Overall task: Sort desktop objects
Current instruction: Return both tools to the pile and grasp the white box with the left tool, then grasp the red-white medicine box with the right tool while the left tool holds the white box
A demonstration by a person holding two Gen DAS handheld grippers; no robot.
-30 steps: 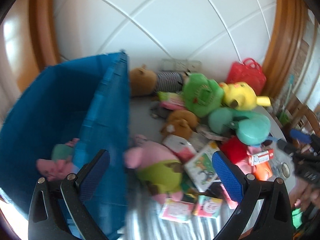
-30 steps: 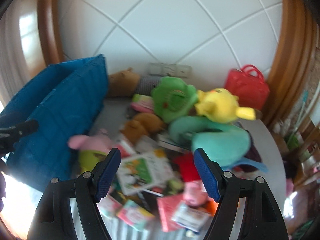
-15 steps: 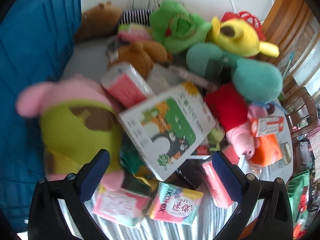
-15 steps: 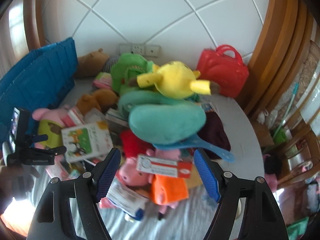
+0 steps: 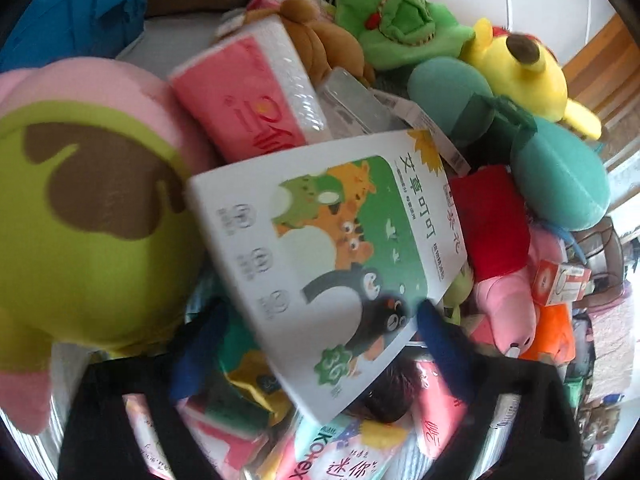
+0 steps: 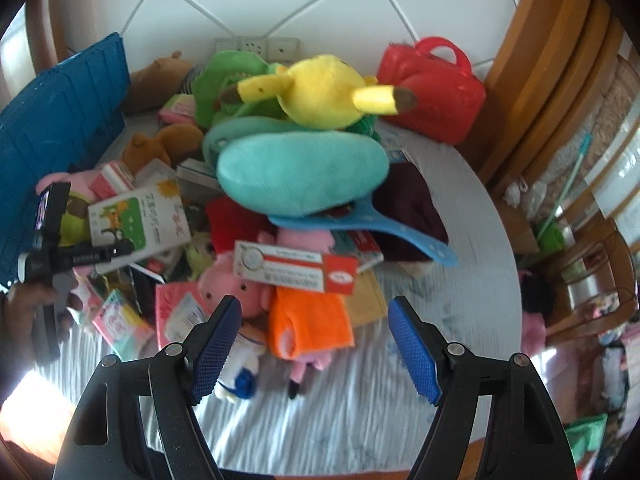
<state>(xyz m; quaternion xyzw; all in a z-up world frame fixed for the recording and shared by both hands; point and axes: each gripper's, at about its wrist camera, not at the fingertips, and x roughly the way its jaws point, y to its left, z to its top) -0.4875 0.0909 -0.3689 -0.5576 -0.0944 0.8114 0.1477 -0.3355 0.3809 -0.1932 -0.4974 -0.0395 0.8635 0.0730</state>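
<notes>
A heap of toys and packets covers the table. In the left wrist view my left gripper [image 5: 320, 344] is open, its blue fingers on either side of the near end of a white and green cartoon box [image 5: 332, 256]. A pink and lime plush [image 5: 80, 208] lies to the left, a pink tissue pack [image 5: 248, 96] behind. In the right wrist view my right gripper [image 6: 316, 344] is open and empty above an orange cloth [image 6: 308, 320] and a pink pig plush [image 6: 232, 284]. The left gripper [image 6: 76, 256] shows at the box [image 6: 140, 220].
A blue crate [image 6: 52, 128] stands at the left. A green plush [image 6: 228, 80], yellow plush [image 6: 320, 92], teal cushion [image 6: 300, 172] and red bag [image 6: 432, 88] fill the back. A striped cloth [image 6: 360, 412] covers the table's near side. Chairs [image 6: 588, 272] stand at the right.
My left gripper has left the crate, moved right and dropped close over the cartoon box. My right gripper has swung right and come down toward the pig plush and orange cloth.
</notes>
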